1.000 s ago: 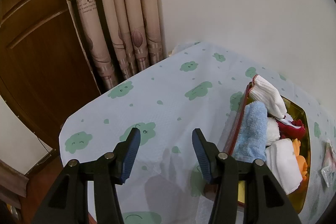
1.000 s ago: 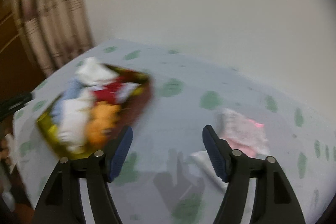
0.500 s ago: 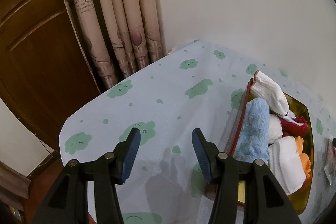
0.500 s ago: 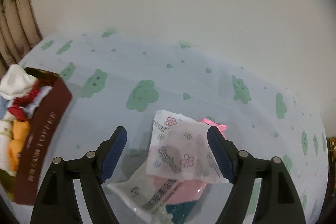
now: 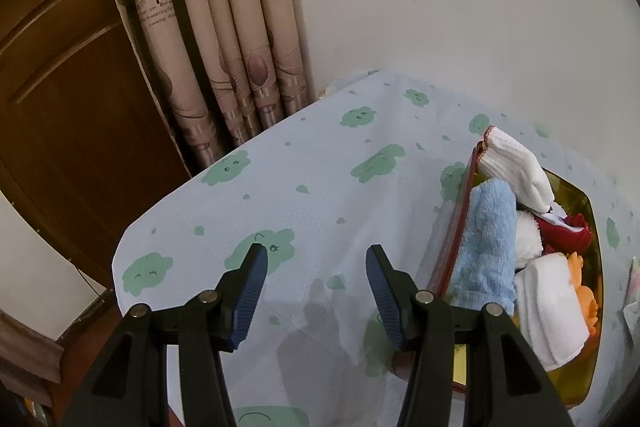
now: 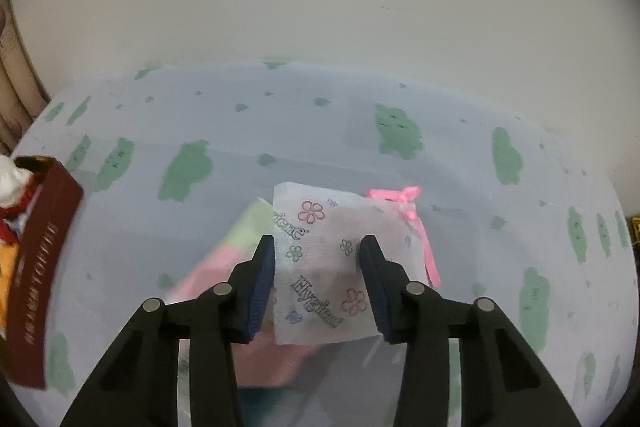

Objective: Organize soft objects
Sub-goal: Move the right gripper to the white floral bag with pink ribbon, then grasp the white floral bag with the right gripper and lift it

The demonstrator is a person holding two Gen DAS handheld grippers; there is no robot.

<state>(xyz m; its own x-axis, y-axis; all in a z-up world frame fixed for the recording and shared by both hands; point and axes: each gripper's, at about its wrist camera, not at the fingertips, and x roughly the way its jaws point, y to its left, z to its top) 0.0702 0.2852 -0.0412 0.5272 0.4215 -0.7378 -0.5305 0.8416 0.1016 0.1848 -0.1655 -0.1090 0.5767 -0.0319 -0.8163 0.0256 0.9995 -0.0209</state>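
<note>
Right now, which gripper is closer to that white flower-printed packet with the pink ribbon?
The right gripper: its jaws have just been closing around the white flower-printed packet. The left gripper hangs open over bare tablecloth, beyond the box of cloths.

The left gripper (image 5: 313, 275) is held open above the cloud-print cloth on the counter (image 5: 304, 187), nothing gripped. At right, a gold tray (image 5: 591, 211) is packed with a blue towel (image 5: 486, 247), white cloths (image 5: 516, 167) and a red item (image 5: 568, 233). Curtains (image 5: 224, 39) are seen behind.
</note>
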